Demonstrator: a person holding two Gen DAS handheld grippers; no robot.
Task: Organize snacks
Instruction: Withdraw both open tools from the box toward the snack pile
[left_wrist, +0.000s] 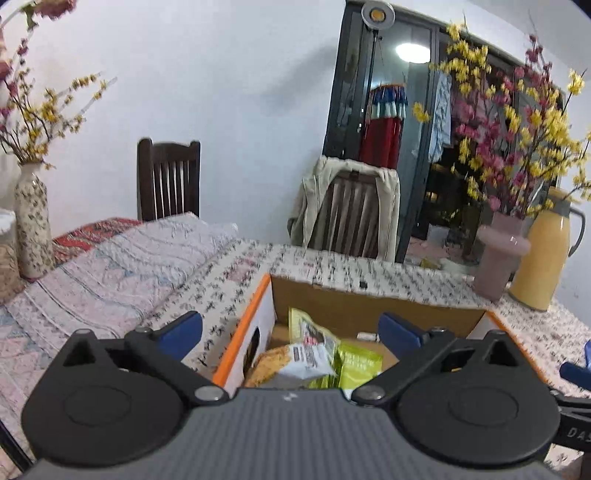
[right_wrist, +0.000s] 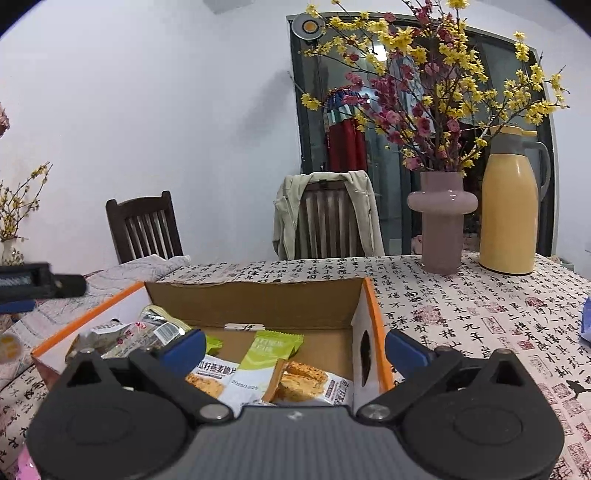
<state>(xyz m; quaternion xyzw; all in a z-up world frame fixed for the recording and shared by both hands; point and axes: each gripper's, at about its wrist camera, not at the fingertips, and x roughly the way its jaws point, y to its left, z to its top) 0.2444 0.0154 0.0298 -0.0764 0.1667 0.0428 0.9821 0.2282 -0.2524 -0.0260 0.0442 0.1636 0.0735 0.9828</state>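
Note:
An open cardboard box with orange edges (left_wrist: 242, 325) (right_wrist: 373, 314) stands on the table. Several snack packets lie in it: green ones (left_wrist: 358, 363) (right_wrist: 271, 349), an orange cracker pack (right_wrist: 303, 384) and silver ones (right_wrist: 147, 332). My left gripper (left_wrist: 290, 334) is open and empty, just above the box's near side. My right gripper (right_wrist: 295, 349) is open and empty, over the box's right half. The left gripper's body shows at the left edge of the right wrist view (right_wrist: 33, 282).
A pink vase with flowers (right_wrist: 441, 221) and a yellow thermos (right_wrist: 511, 203) stand at the back right of the table. A patterned vase (left_wrist: 31, 221) stands at the left. Two wooden chairs (right_wrist: 144, 225) are behind the table. A blue packet (right_wrist: 585, 317) lies at the right edge.

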